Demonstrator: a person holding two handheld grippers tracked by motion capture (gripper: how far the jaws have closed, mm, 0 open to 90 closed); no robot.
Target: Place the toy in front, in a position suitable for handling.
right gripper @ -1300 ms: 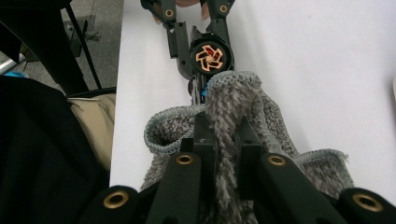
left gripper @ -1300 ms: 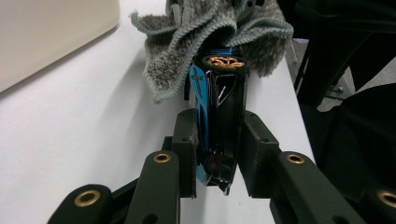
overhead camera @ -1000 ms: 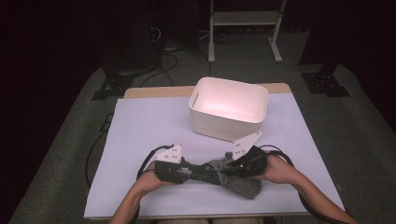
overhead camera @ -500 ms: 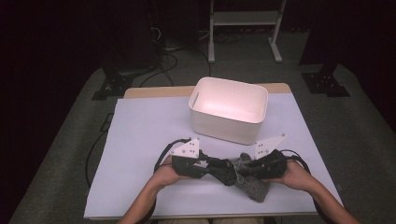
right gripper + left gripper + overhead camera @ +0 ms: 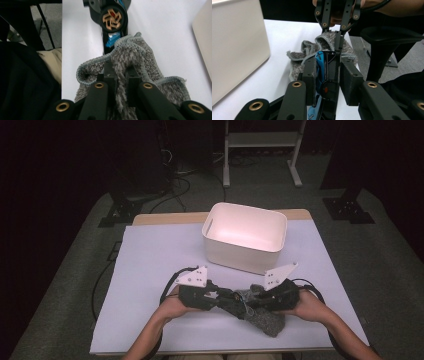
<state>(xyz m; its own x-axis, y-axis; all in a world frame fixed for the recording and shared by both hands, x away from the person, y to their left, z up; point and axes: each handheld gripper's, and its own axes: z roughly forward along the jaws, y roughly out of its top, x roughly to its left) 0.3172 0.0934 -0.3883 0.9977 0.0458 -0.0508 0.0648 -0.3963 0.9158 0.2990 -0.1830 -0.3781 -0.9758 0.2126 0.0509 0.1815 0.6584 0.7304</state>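
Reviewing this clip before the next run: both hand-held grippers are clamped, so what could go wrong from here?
1. The right hand-held gripper pinches only a fold of the grey cloth; it may slip out if rubbed hard.
2. The left hand-held gripper clamps the slim black-and-blue tool by its sides; cloth pressure could twist it.
3. The white bin stands close behind; a wide stroke might bump it.

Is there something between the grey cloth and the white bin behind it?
Nothing visible. The fuzzy grey cloth is pinched in the right tongs, and only bare white table cover lies between it and the white plastic bin.
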